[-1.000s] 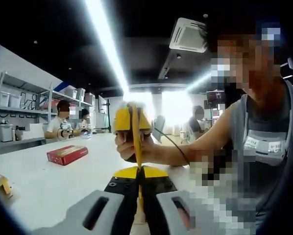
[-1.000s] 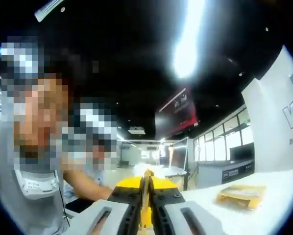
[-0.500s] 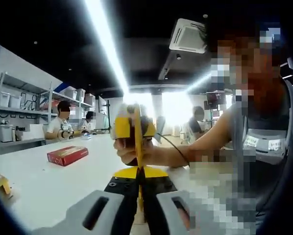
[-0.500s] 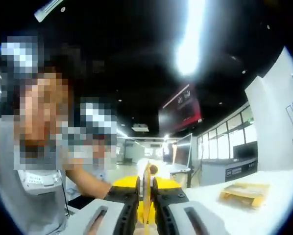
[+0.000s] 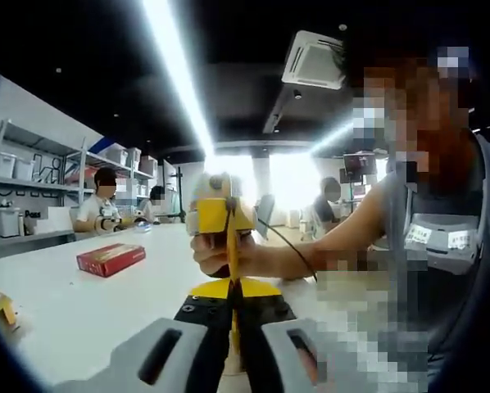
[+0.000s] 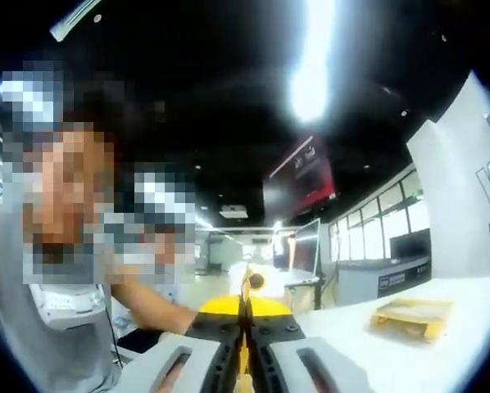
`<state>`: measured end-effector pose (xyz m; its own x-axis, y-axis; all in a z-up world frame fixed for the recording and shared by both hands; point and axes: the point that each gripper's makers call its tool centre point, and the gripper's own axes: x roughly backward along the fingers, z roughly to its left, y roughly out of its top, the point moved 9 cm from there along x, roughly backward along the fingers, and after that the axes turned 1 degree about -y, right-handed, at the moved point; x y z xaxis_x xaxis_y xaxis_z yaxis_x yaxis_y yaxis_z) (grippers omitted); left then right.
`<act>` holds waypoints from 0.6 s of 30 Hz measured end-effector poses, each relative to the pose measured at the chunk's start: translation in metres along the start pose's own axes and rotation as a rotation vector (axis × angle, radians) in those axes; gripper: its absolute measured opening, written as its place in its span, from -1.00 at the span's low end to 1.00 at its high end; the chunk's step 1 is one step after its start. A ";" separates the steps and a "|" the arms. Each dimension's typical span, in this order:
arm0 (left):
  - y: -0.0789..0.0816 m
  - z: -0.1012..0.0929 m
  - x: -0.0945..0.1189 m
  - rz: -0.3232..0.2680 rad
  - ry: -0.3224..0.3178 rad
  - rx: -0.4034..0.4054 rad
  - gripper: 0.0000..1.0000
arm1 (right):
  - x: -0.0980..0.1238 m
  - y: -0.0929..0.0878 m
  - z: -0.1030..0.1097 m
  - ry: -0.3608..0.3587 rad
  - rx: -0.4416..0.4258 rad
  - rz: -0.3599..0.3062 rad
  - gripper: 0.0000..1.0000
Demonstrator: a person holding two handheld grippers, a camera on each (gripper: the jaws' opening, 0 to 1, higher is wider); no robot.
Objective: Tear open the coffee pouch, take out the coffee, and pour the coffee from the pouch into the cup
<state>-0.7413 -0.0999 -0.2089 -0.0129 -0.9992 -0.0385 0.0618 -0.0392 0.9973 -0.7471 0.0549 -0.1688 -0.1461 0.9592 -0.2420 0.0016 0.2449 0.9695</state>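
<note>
Table (image 5: 81,307): a broad white surface running away to the left in the left gripper view; the same kind of white surface shows at the right of the right gripper view.
Person (image 5: 442,270): in a grey sleeveless top with a small label on the chest, at the right of the left gripper view, one arm reaching in toward the middle.
Shelving (image 5: 32,184): grey racks with white bins against the wall at the far left of the left gripper view.
People behind (image 5: 106,209): seated at the far end of the table, in white shirts.
Red box (image 5: 111,259): lies flat on the table, left of the jaws and well apart from them.
Yellow object on table (image 6: 415,314): flat, resting at the right in the right gripper view; what it is cannot be told.
Left gripper (image 5: 233,315): jaws closed on the lower edge of the coffee pouch.
Right gripper (image 6: 245,323): jaws pressed together on a thin yellow edge of the pouch.
Coffee pouch (image 5: 228,237): yellow, seen edge-on, upright above the left jaws, held up off the table between both grippers.
</note>
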 end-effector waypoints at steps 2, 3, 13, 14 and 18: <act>0.000 0.000 0.001 0.001 0.001 0.001 -0.92 | 0.000 0.000 0.000 0.002 0.009 -0.002 -0.86; 0.000 0.000 0.001 0.003 0.002 0.001 -0.92 | 0.000 0.000 0.000 0.002 0.012 -0.003 -0.83; 0.000 0.001 0.001 0.008 0.003 0.001 -0.92 | -0.004 -0.010 -0.001 0.002 0.034 0.070 -0.85; 0.000 0.000 0.001 0.007 0.002 0.001 -0.92 | -0.003 -0.010 -0.002 0.003 0.028 0.067 -0.86; -0.001 0.000 0.000 0.009 0.003 0.000 -0.92 | -0.002 -0.009 -0.003 -0.004 0.022 0.068 -0.92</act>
<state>-0.7416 -0.1000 -0.2094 -0.0090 -0.9995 -0.0301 0.0617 -0.0306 0.9976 -0.7500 0.0502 -0.1773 -0.1414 0.9742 -0.1760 0.0331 0.1823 0.9827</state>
